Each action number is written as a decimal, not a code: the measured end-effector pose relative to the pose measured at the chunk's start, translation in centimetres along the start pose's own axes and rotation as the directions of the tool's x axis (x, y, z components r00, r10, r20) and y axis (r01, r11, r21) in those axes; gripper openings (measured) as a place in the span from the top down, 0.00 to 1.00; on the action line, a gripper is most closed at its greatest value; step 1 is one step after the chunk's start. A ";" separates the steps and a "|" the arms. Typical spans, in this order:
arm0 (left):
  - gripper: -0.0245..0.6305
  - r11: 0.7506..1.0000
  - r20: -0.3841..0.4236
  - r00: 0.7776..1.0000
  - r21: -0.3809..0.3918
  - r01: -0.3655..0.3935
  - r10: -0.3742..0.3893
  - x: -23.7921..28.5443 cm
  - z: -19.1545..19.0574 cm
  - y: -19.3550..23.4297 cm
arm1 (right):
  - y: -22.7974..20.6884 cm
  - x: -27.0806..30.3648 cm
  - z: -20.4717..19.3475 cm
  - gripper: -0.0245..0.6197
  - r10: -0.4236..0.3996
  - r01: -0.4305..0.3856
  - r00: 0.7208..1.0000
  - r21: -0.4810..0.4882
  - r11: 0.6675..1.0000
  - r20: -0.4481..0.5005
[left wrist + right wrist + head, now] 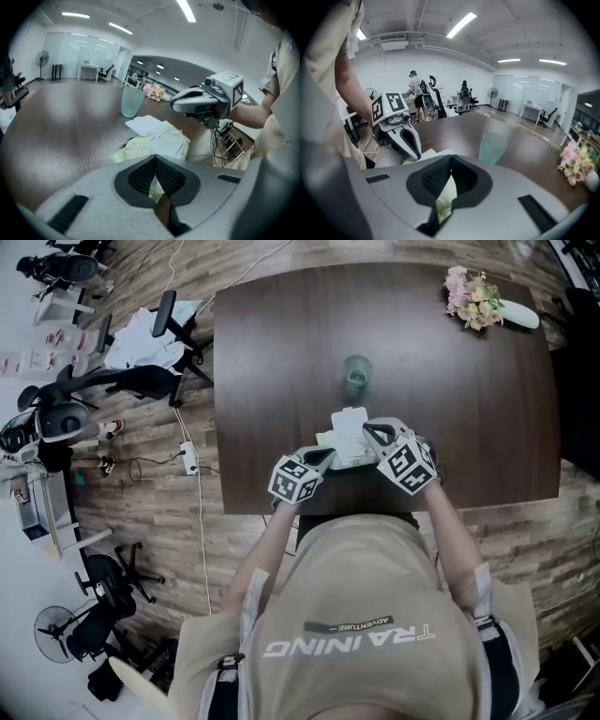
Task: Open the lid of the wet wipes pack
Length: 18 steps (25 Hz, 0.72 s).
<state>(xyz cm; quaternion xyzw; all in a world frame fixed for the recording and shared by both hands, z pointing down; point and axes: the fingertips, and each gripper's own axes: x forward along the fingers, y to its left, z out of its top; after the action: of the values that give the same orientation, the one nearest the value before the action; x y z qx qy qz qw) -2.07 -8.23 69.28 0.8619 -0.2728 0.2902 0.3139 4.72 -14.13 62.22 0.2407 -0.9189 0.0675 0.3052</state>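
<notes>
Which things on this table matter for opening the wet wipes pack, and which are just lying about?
In the job: pale green soft wet wipes pack, its white lid flap, left tool, right tool.
Lying about: translucent green plastic cup, pink flower bouquet.

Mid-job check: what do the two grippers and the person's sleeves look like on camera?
Both the left gripper and right gripper are light grey shells with black-lined tapered tongs, black mesh pads, and a cube of black-and-white square markers each. The person wears a beige short-sleeved shirt.
</notes>
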 end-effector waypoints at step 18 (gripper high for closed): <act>0.95 0.987 0.273 0.962 0.154 -0.033 -0.011 -10.3 11.3 -5.0 | 2.6 -7.7 6.2 0.94 -0.153 0.147 0.985 0.072 0.987 0.085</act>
<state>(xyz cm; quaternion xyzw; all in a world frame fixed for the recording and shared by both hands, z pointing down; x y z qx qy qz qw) -2.12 -9.86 53.24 0.9142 -0.2946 0.1910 0.2025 5.58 -10.41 52.71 0.3219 -0.9083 0.0632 0.2594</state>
